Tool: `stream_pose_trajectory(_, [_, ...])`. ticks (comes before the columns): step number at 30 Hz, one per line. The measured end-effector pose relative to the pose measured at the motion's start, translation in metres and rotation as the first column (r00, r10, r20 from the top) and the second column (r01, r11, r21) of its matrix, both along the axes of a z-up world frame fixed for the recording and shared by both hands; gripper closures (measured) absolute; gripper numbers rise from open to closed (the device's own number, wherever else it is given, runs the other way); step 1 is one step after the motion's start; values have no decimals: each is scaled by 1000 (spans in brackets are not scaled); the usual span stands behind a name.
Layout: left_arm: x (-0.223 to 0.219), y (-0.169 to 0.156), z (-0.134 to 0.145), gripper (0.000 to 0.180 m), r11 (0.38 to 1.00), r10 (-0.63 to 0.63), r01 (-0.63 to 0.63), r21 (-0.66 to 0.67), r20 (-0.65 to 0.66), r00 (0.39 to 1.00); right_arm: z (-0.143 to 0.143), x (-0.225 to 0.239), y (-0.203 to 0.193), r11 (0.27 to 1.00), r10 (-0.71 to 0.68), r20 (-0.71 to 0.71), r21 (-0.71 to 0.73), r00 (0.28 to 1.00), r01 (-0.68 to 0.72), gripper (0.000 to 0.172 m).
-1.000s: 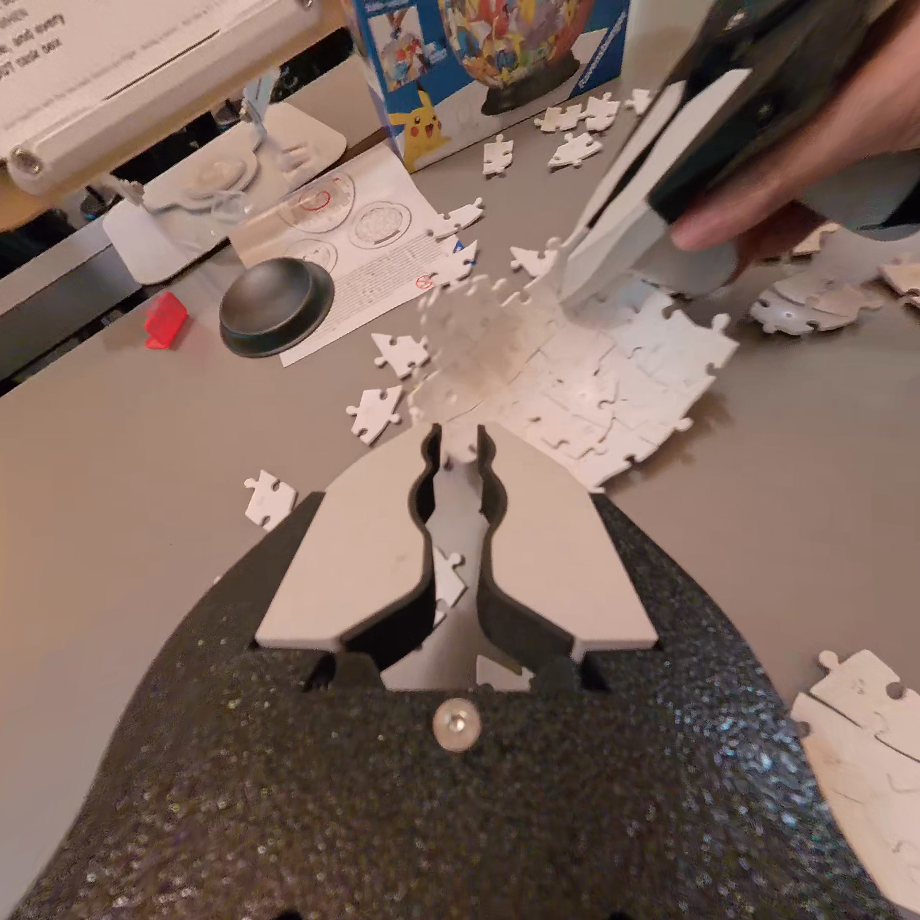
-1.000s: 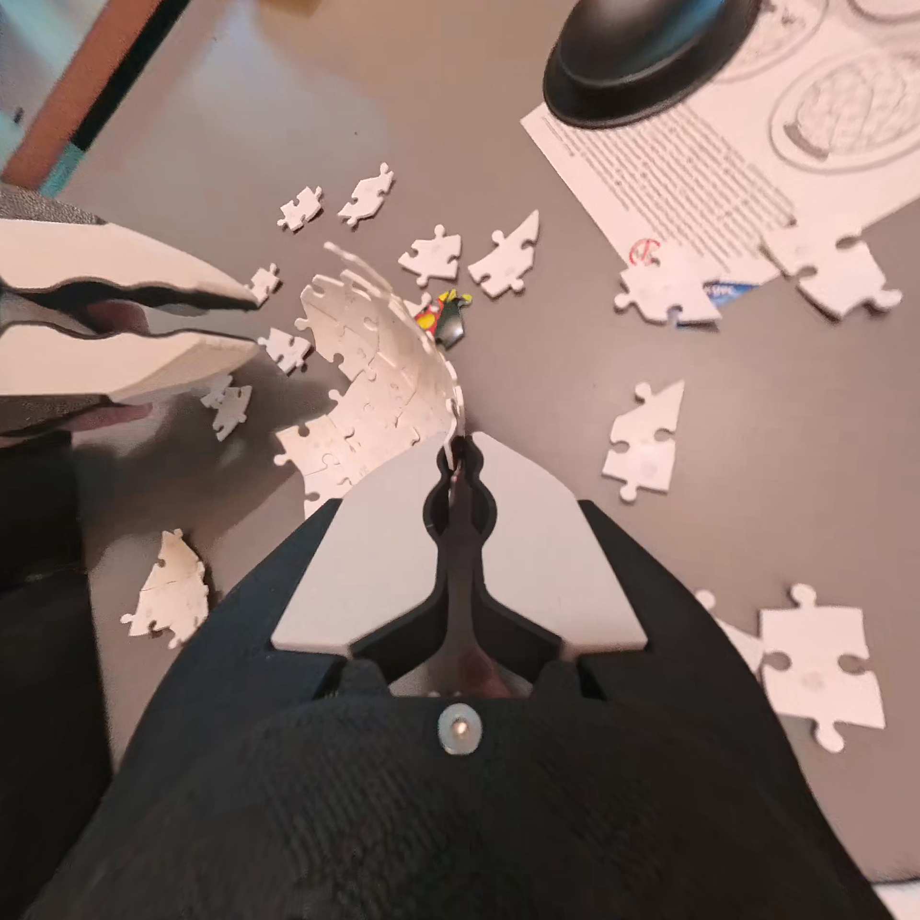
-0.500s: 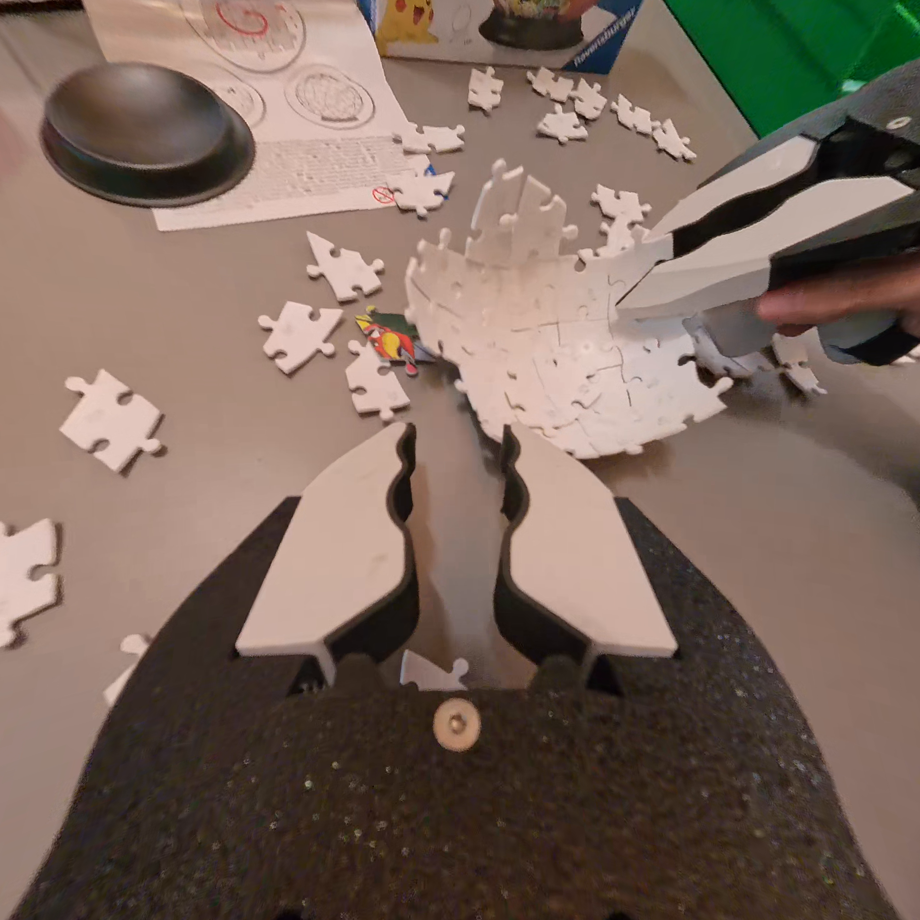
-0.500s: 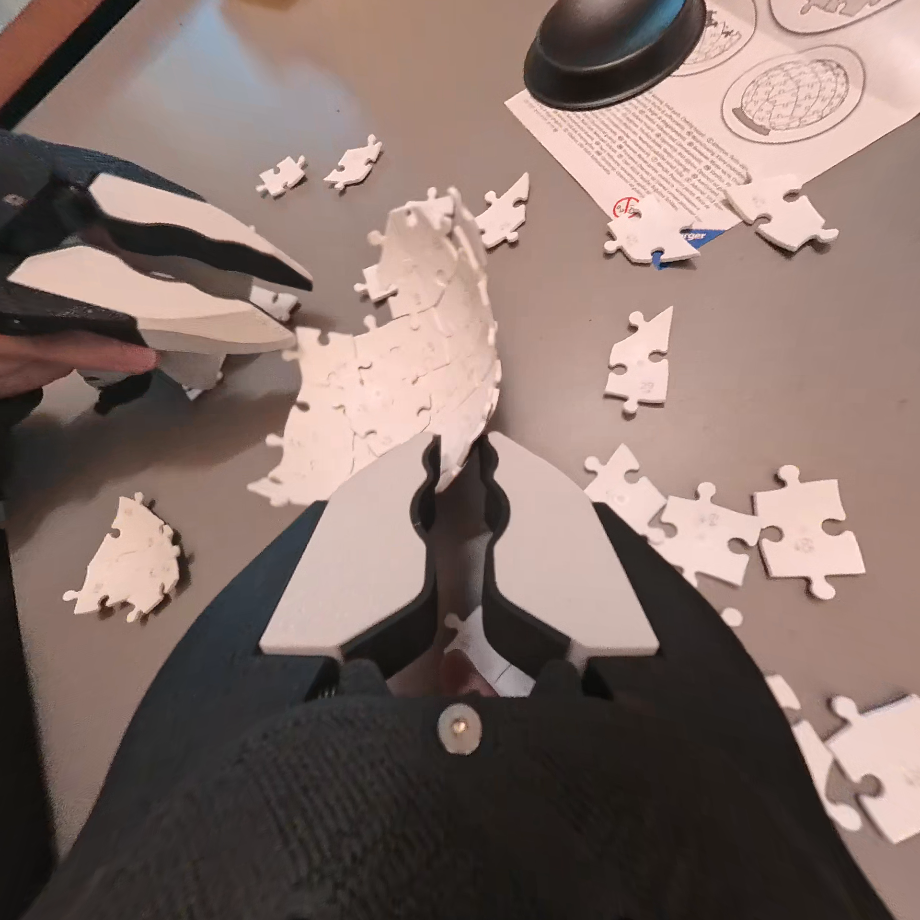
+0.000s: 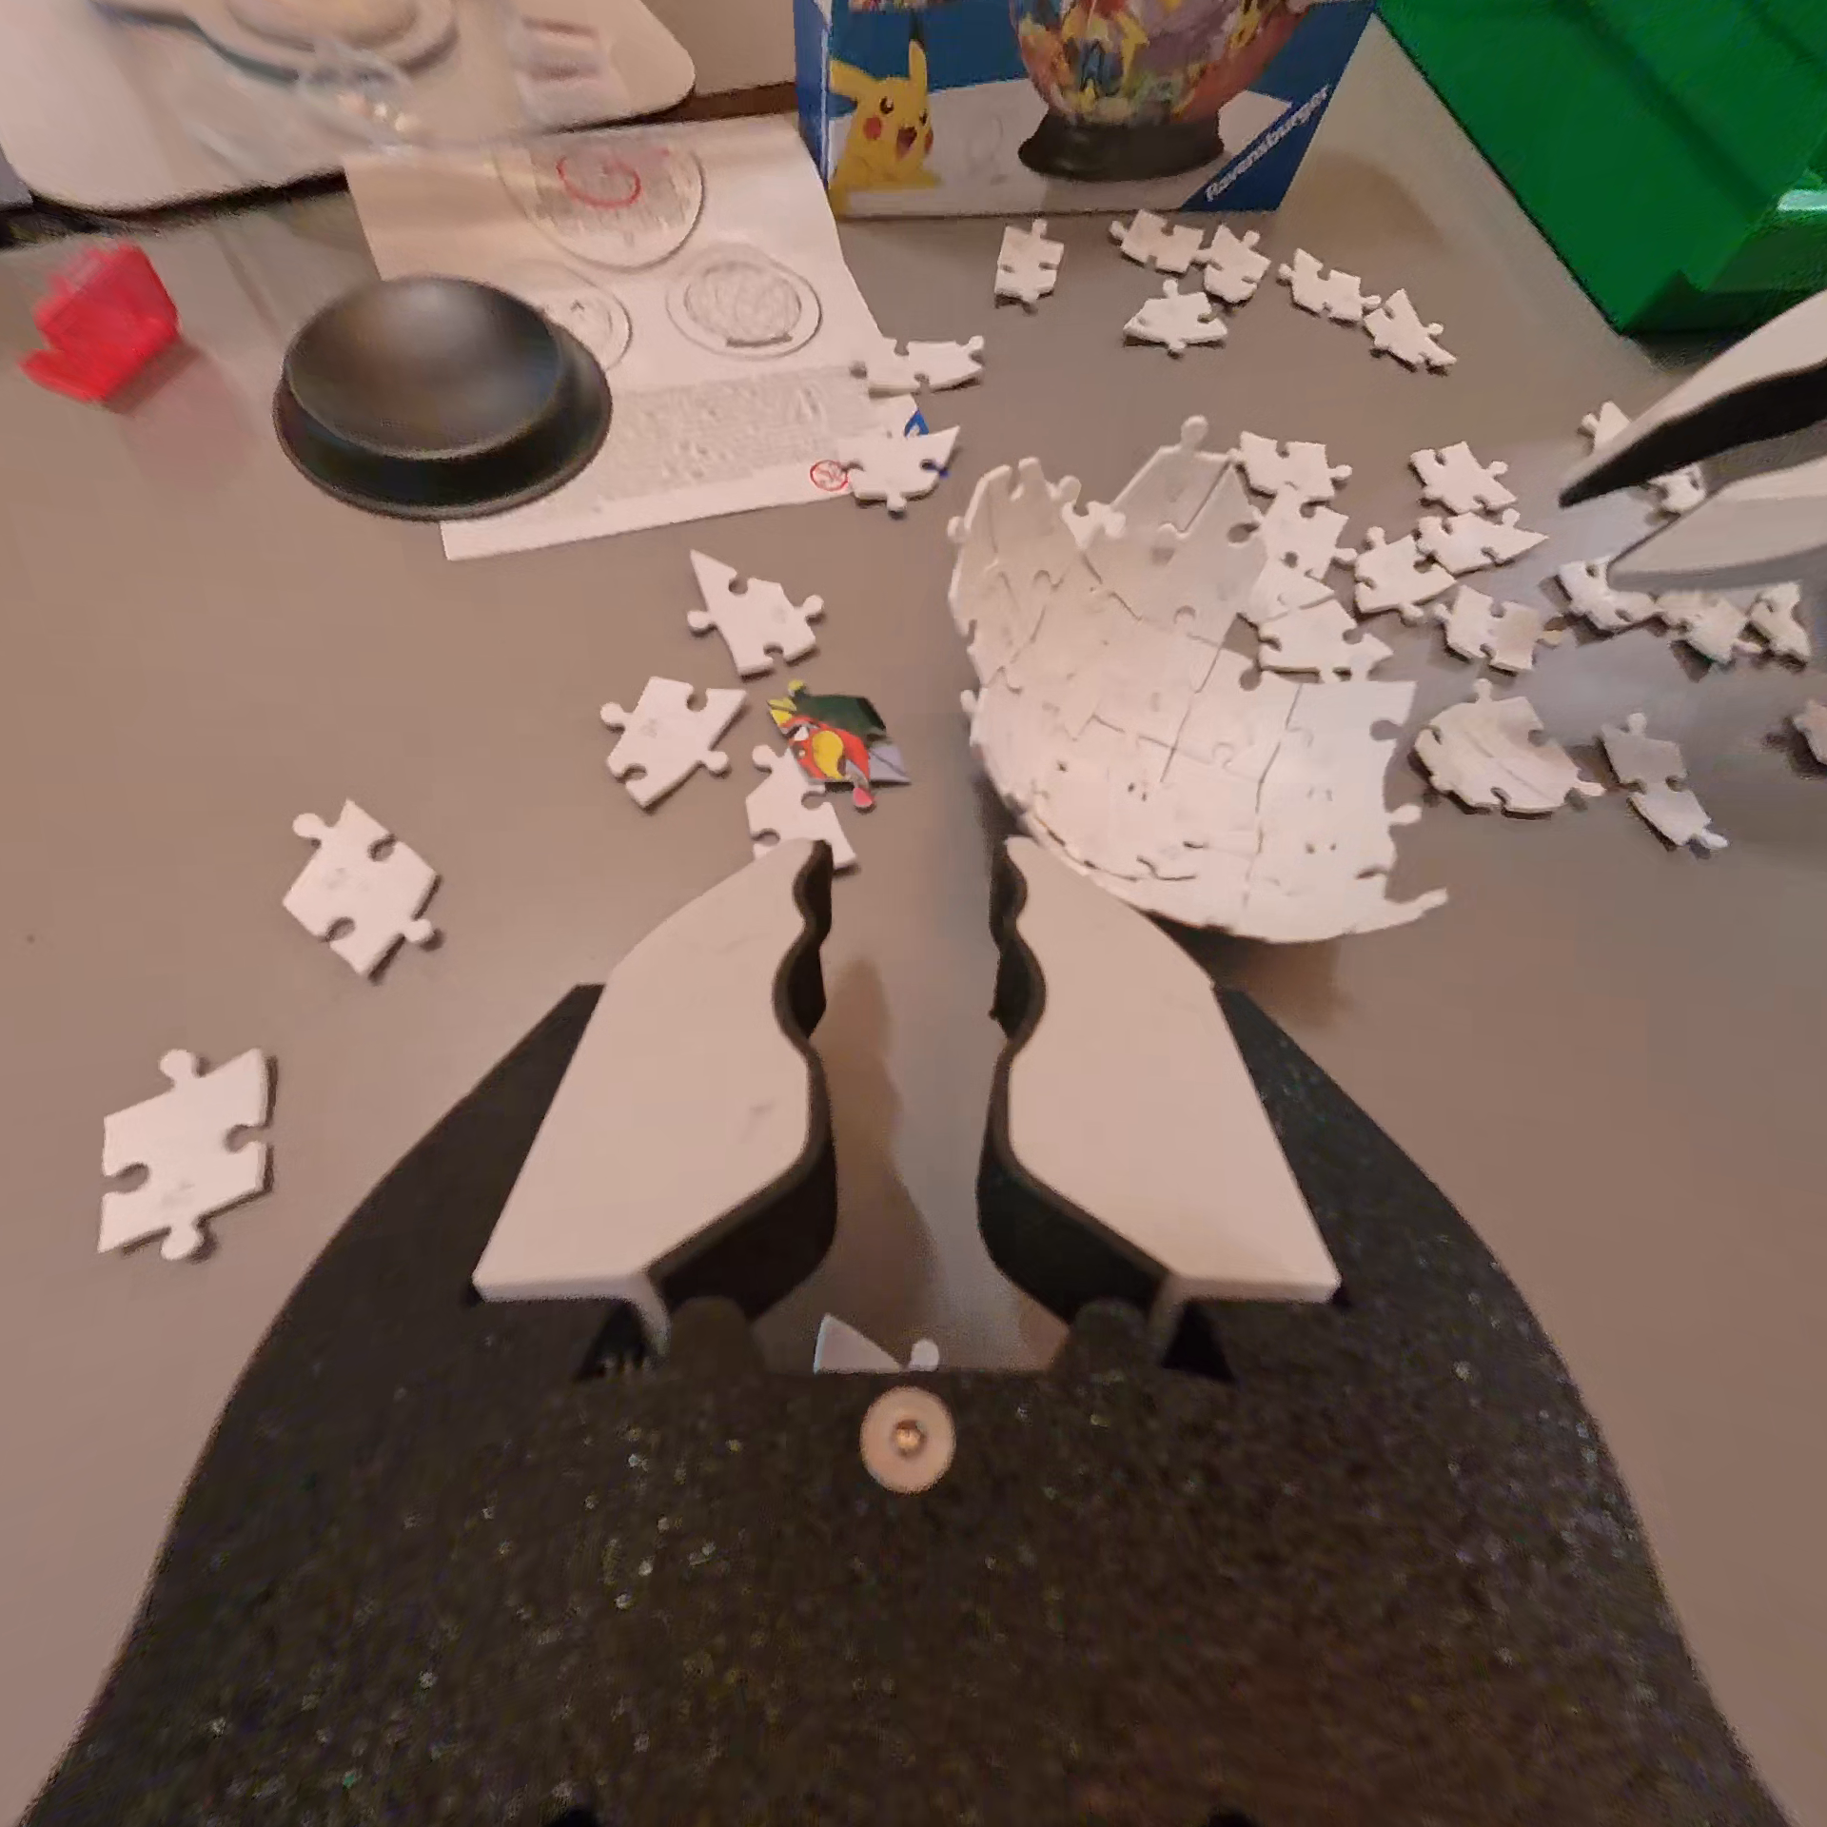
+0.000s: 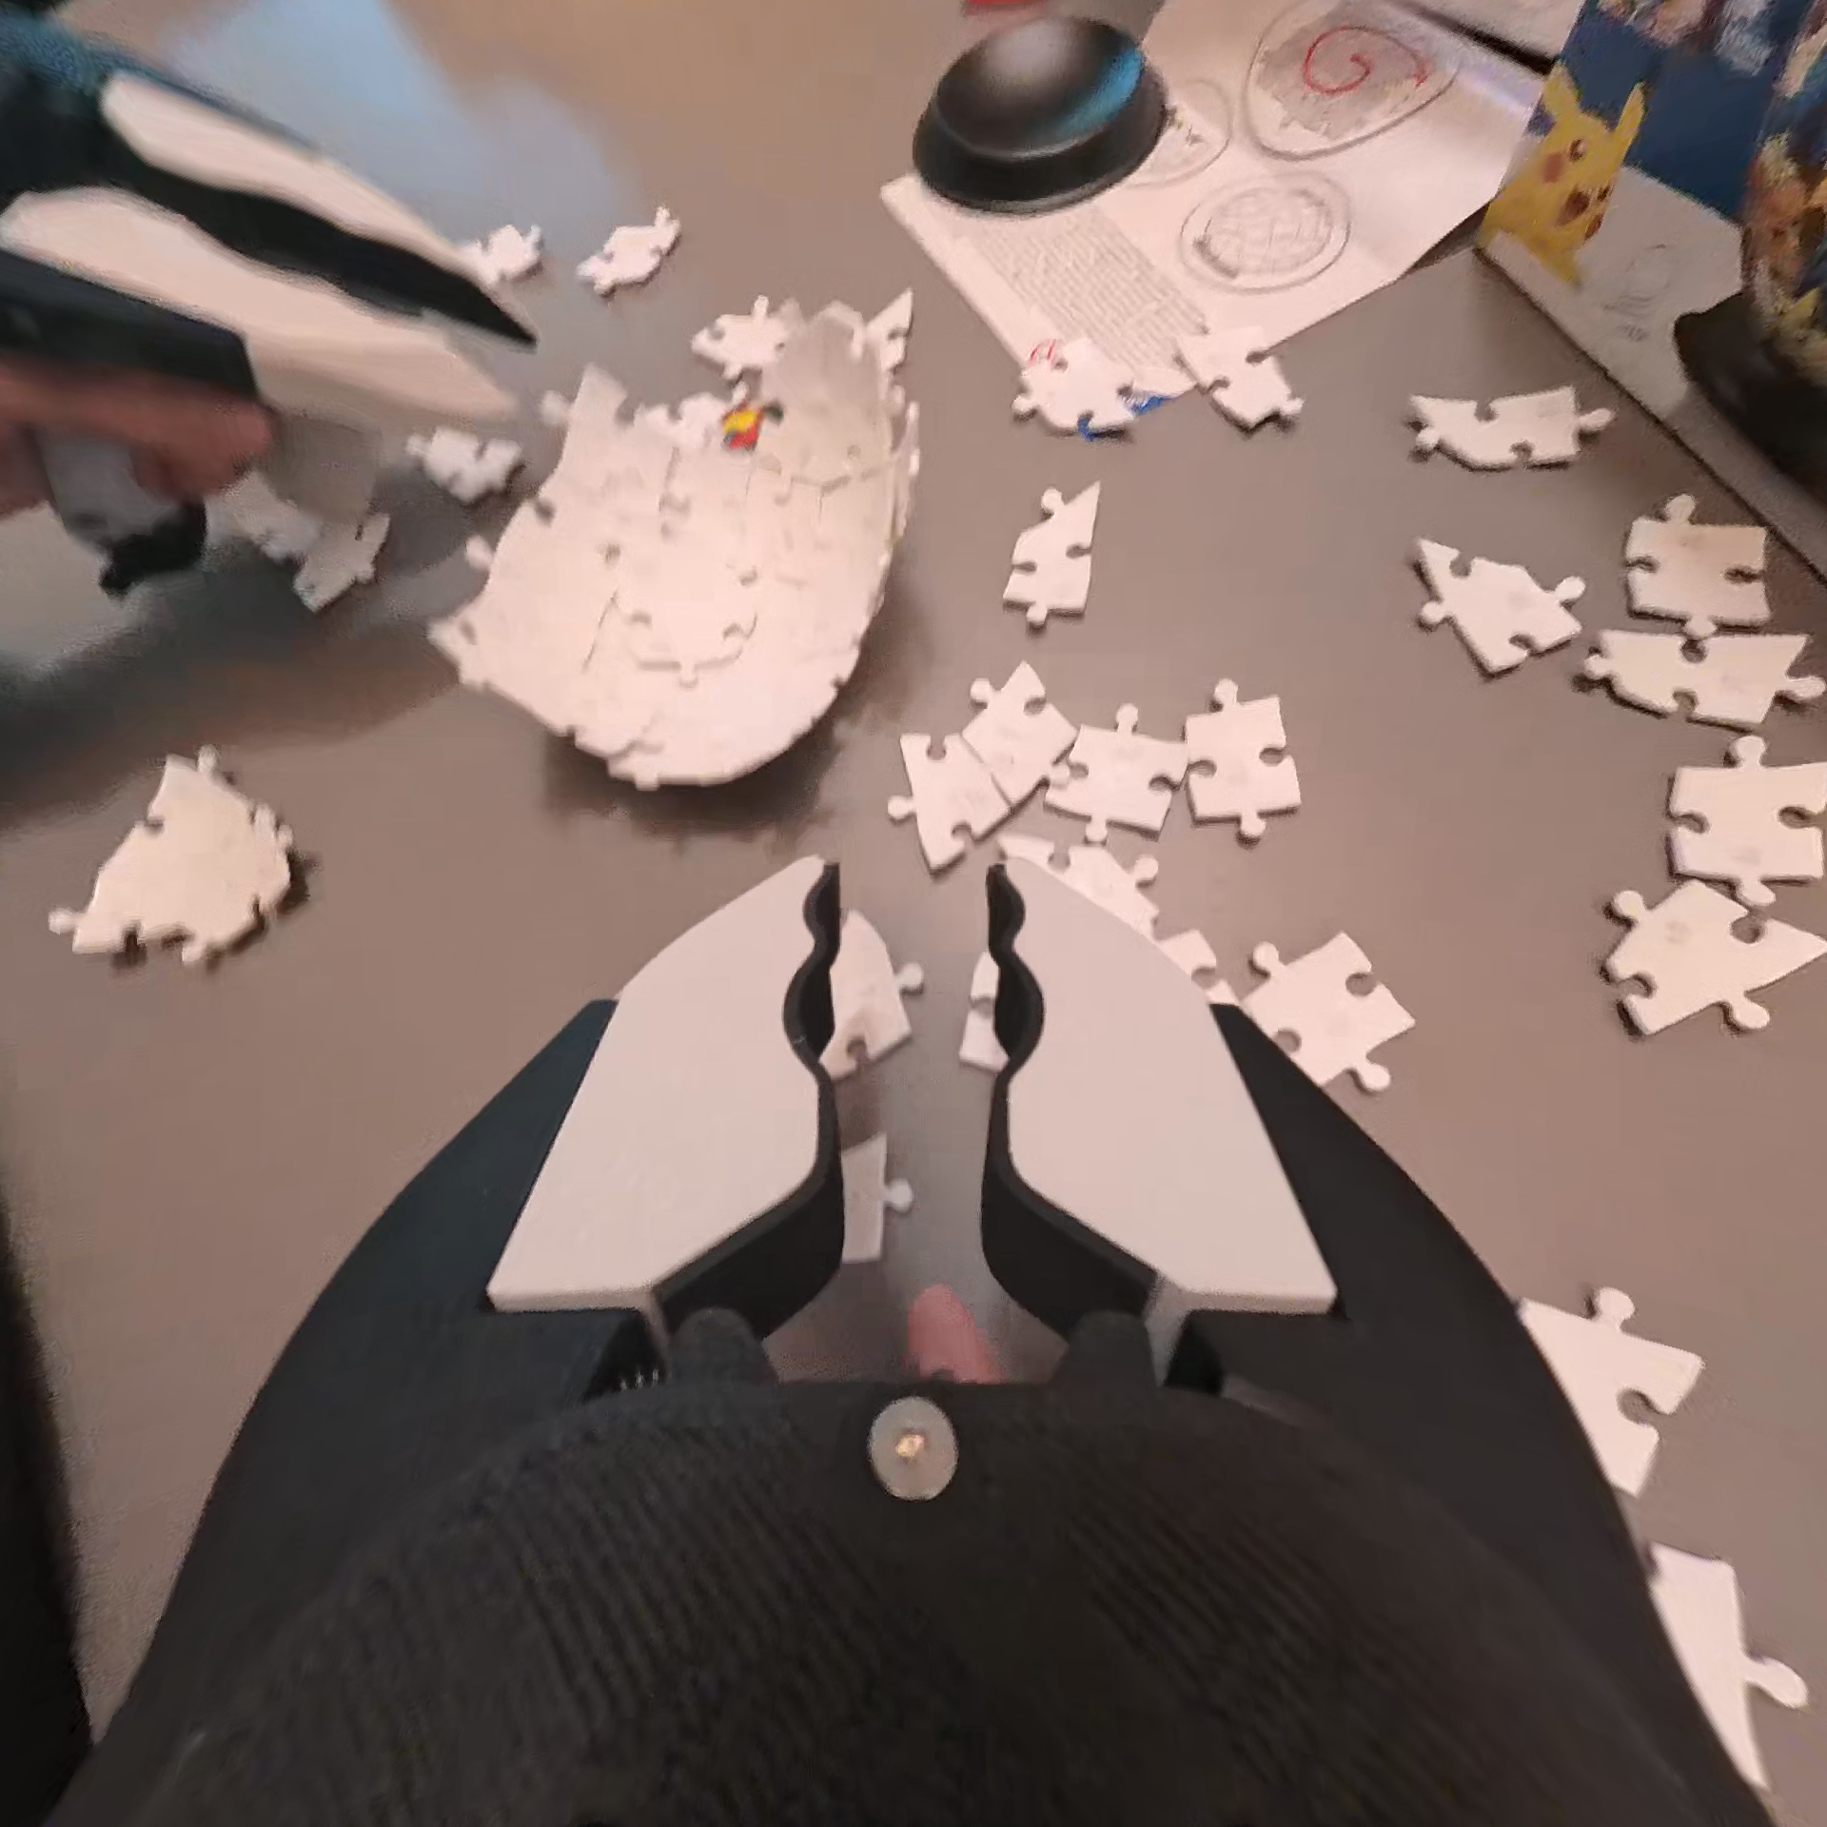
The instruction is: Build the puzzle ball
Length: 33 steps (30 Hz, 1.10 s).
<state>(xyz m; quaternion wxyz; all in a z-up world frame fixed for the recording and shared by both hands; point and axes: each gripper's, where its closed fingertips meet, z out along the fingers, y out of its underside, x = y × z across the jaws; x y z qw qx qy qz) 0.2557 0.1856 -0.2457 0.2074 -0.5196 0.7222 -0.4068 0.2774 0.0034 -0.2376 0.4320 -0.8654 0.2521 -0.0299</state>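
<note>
Left gripper: jaws parted with a clear gap, nothing between the pads, only bare tabletop showing through; its right fingertip sits just beside the near rim of the curved puzzle shell, contact not determinable. Right gripper: jaws likewise released and holding nothing, hovering over loose white puzzle pieces that lie flat on the tabletop below and between the fingers. Curved puzzle shell: a bowl-shaped assembly of joined white pieces, resting on its rounded outside, hollow facing up and tilted, with a jagged, incomplete rim; it lies between the two grippers. One piece lies printed side up, a coloured piece, just left of the shell. Surface: matte grey-brown tabletop, strewn with single white pieces and a few small joined clusters, including a fan-shaped cluster. Farther back: a black domed stand resting partly on a printed instruction sheet, a blue puzzle box standing upright, a small red object, a green box at the far right corner.
</note>
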Motion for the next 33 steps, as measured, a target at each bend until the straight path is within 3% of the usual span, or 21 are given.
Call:
stream_pose_trajectory(3, [0,-7,5,151,998,-27,27,48,9,1000,-17,-17,-9,987,139,16,-85,990,-137,139])
stream_pose_trajectory(8, [-2,-18,12,152,987,-52,42,153,59,997,-44,-32,-2,912,350,179,-290,919,-290,136])
stream_pose_trajectory(15, [-17,-26,14,152,973,-80,66,223,56,995,-46,-37,9,913,370,163,-245,915,-326,138])
stream_pose_trajectory(16, [-20,-27,14,153,973,-80,66,222,55,995,-46,-38,9,910,377,158,-246,913,-334,146])
stream_pose_trajectory(17, [-23,-29,15,153,973,-81,68,219,53,995,-48,-42,9,897,404,147,-257,903,-360,166])
stream_pose_trajectory(18, [-26,-31,15,154,974,-82,69,216,52,995,-48,-42,9,894,411,167,-266,896,-360,171])
stream_pose_trajectory(24, [-36,-57,13,155,973,-136,127,192,30,990,-46,-47,11,880,456,210,-251,865,-403,172])
stream_pose_trajectory(29, [-36,-88,16,156,959,-227,221,178,12,974,-22,-59,15,836,549,366,-225,751,-501,172])
stream_pose_trajectory(33, [-34,-107,17,154,960,-269,271,74,-37,962,-2,-74,18,799,586,456,-183,670,-573,172])
